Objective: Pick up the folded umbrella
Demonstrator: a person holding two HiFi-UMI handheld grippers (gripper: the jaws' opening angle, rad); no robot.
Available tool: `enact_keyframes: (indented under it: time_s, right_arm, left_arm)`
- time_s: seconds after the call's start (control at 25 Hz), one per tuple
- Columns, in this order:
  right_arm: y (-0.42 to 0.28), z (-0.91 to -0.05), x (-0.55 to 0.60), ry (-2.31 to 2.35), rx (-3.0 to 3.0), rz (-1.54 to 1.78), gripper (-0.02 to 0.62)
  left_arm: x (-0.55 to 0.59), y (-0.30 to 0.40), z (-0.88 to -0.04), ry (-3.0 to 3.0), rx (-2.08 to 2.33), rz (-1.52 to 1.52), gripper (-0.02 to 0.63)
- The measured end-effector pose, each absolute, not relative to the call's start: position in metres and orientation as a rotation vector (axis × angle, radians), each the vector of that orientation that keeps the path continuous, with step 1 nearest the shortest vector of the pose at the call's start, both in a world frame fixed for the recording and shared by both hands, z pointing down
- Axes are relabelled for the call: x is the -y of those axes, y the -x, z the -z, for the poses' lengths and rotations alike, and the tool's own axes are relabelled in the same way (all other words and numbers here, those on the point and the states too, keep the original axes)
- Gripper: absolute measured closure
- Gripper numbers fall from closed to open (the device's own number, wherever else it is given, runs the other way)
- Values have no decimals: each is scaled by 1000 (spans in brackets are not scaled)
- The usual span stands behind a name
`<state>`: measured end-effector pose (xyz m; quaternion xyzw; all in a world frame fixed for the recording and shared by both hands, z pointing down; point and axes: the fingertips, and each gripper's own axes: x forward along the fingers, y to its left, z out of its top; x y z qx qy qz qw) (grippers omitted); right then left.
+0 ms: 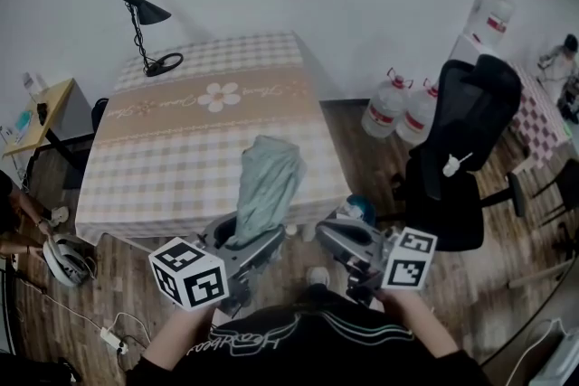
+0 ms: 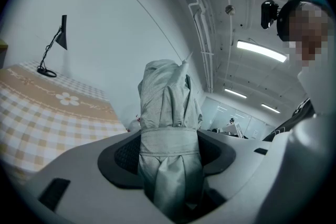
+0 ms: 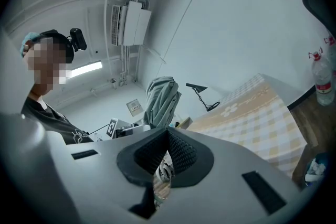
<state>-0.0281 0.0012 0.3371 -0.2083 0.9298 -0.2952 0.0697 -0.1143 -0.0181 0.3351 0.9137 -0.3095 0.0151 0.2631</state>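
Note:
The folded umbrella point(image 1: 267, 181) is pale grey-green, wrapped by its strap, and stands up out of my left gripper point(image 1: 249, 240) over the near edge of the table point(image 1: 181, 158). In the left gripper view the umbrella point(image 2: 168, 113) is clamped at its strap between the two dark pads point(image 2: 126, 157) of the left gripper point(image 2: 169, 157). My right gripper point(image 1: 339, 235) hangs to the right of it, off the table, apart from the umbrella. In the right gripper view the right gripper point(image 3: 167, 152) has its jaws together with nothing held, and the umbrella point(image 3: 160, 99) shows beyond them.
A black desk lamp point(image 1: 145, 23) stands at the table's far left corner. A black office chair point(image 1: 461, 167) and water bottles point(image 1: 403, 108) are on the wooden floor at the right. A small side table point(image 1: 41, 117) and a power strip point(image 1: 113, 339) are at the left.

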Motion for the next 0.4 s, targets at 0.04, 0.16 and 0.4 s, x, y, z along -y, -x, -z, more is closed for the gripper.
enact_keyframes:
  time_s: [0.04, 0.16, 0.4]
  right_arm:
    - [29, -337, -2, 626, -2798, 889, 583]
    - [32, -338, -5, 625, -2799, 891, 583]
    - [36, -340, -9, 624, -2800, 885, 583]
  left_arm:
    - [18, 115, -335, -2469, 837, -38, 339]
    - [15, 117, -337, -2466, 837, -34, 340]
    - [11, 120, -338, -2469, 833, -32, 339]
